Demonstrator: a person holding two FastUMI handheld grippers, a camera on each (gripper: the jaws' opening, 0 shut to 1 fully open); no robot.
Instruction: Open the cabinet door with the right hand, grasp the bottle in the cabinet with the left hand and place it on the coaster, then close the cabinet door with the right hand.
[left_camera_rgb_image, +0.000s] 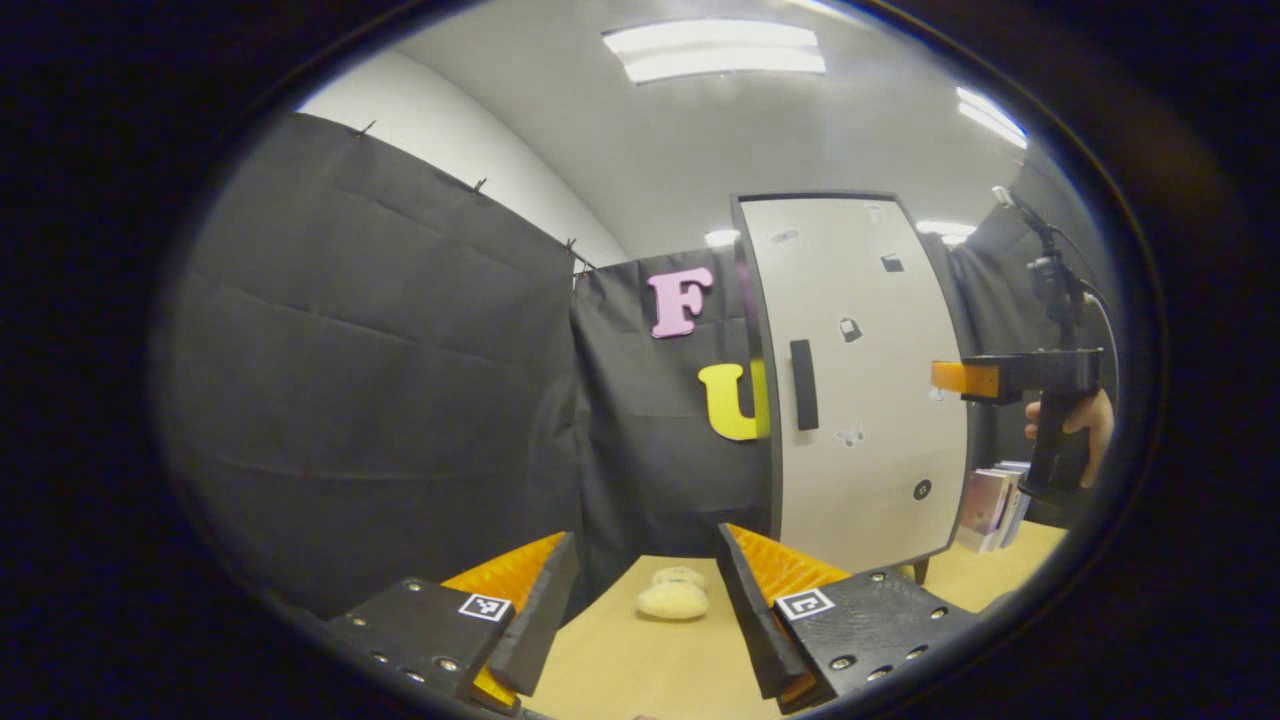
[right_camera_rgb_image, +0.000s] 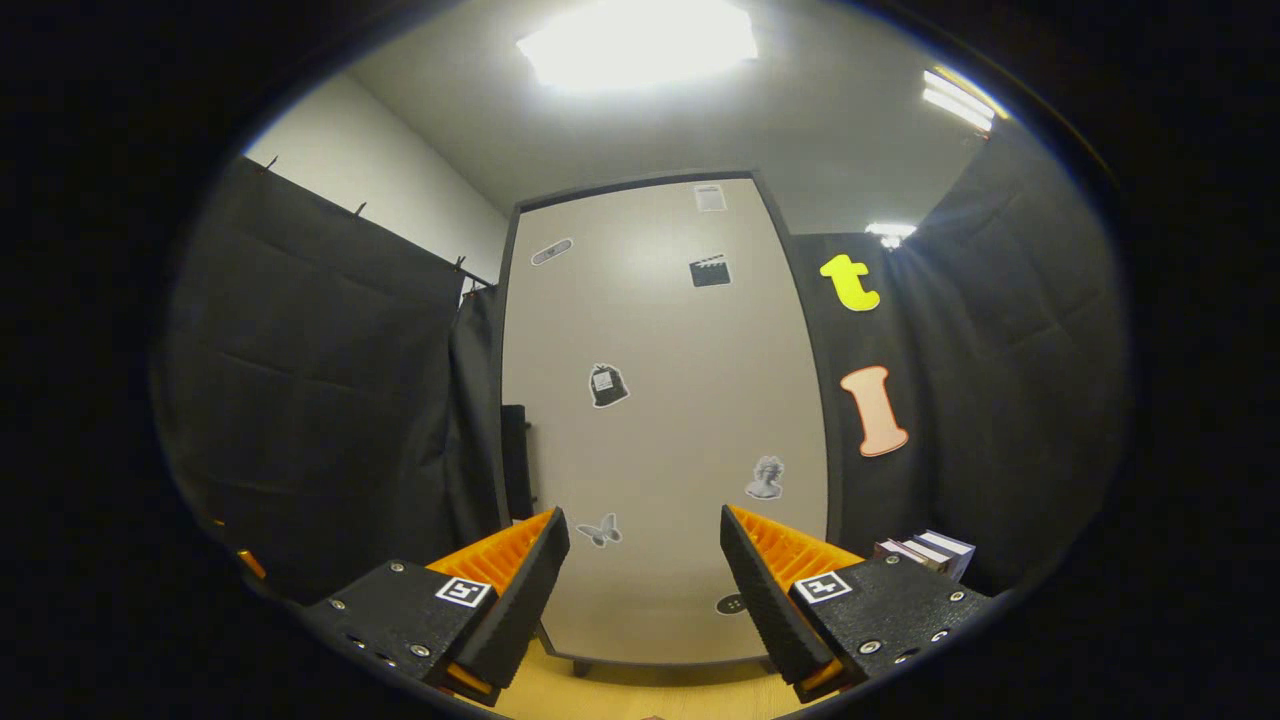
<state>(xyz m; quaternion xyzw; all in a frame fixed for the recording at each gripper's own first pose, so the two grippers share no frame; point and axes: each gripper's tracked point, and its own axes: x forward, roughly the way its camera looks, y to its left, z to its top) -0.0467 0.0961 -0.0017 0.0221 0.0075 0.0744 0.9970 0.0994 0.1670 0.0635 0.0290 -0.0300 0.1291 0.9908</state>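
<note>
A tall white cabinet (left_camera_rgb_image: 860, 380) stands on the wooden table with its door (right_camera_rgb_image: 665, 420) closed, a dark vertical handle (left_camera_rgb_image: 803, 384) near the door's left edge. In the right gripper view the handle (right_camera_rgb_image: 516, 460) shows at the door's left side. My left gripper (left_camera_rgb_image: 648, 590) is open low over the table, left of the cabinet. My right gripper (right_camera_rgb_image: 645, 575) is open, facing the door from a short way off. It also appears in the left gripper view as the other gripper (left_camera_rgb_image: 965, 379), held by a hand at the cabinet's right. The bottle is hidden.
A small cream round pad (left_camera_rgb_image: 674, 595) lies on the wooden table (left_camera_rgb_image: 640, 670) in front of my left gripper. A stack of books (left_camera_rgb_image: 992, 505) (right_camera_rgb_image: 925, 552) stands to the cabinet's right. Black cloth walls close the booth at left and behind.
</note>
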